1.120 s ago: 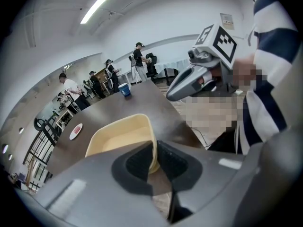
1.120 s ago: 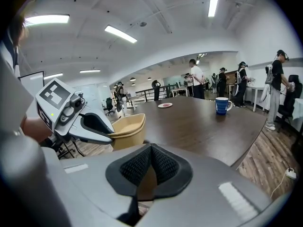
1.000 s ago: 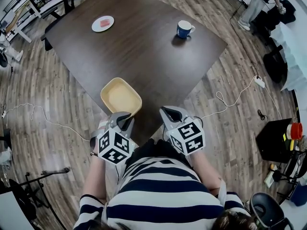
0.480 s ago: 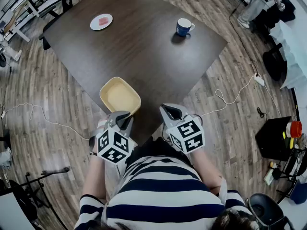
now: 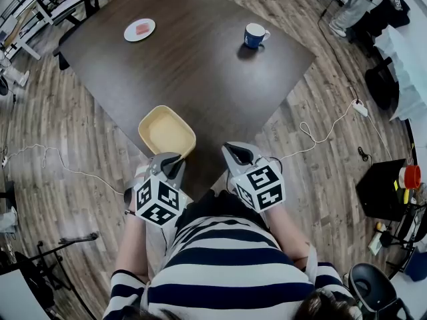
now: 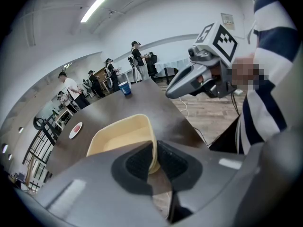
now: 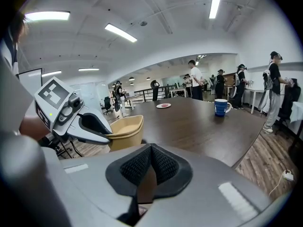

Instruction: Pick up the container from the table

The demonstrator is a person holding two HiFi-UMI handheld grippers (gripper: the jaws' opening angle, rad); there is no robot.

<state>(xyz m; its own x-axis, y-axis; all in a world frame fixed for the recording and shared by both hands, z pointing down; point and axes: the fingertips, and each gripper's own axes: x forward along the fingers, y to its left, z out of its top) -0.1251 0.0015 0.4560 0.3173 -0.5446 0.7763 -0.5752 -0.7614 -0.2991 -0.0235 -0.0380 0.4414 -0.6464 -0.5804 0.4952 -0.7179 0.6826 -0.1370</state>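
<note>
We see the left gripper (image 5: 175,164) with its fingers (image 6: 174,161) clamped on the near rim of the container (image 5: 167,131), a pale yellow tub. The rim's thin wall sits pinched between the two pads in the left gripper view. The container is at the near corner of the dark counter (image 5: 200,79), open side up. We cannot tell whether its base is touching the surface or just off it.

The right gripper (image 5: 235,155) is just beside the left one, over the counter's near edge. Its fingers (image 7: 163,163) are pressed together with nothing between them.

We also see a blue mug (image 5: 254,36) far across the counter to the right and a white plate (image 5: 139,29) at the far left, both well apart from the container. A striped shirt (image 5: 220,265) fills the bottom of the head view.
</note>
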